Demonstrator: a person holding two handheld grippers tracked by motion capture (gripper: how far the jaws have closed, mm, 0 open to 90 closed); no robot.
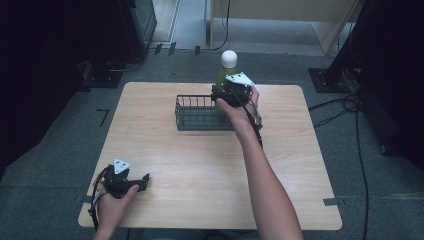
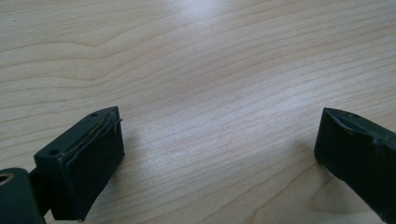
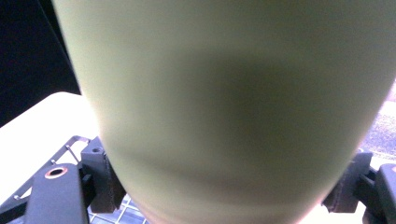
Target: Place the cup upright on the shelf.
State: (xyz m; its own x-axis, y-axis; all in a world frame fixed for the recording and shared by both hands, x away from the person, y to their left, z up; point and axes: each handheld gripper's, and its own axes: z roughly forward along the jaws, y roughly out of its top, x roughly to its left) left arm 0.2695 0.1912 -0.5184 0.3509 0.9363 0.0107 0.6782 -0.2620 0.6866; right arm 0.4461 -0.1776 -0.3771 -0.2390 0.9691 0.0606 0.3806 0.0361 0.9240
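So what we've got here is the green bottle [image 1: 224, 75] with the white cap standing upright, long axis straight up, at about 12 o'clock on the table [image 1: 200, 170], right at the far right end of the dark wire basket [image 1: 200, 114]. From the high view we can't tell for sure whether its base is already down in the basket or hanging just over the rim. The right gripper [image 1: 231, 92] is the one on it: in the right gripper view the bottle [image 3: 224, 107] sits dead ahead and very close, with the 2 black jaws showing at either side of its lower body, pinching it across the width. So the bottle lies straight in front of those tongs, not off to a side, and our guess is that whatever comes next is an up or down move along that vertical axis. The left gripper [image 1: 145, 179] is well apart from all this, down at about 7 o'clock near the front edge. Its jaws are spread wide over bare wood [image 2: 210, 93] in the left gripper view, nothing between them, touching nothing we can see. The right hand is clearly the nearer one.
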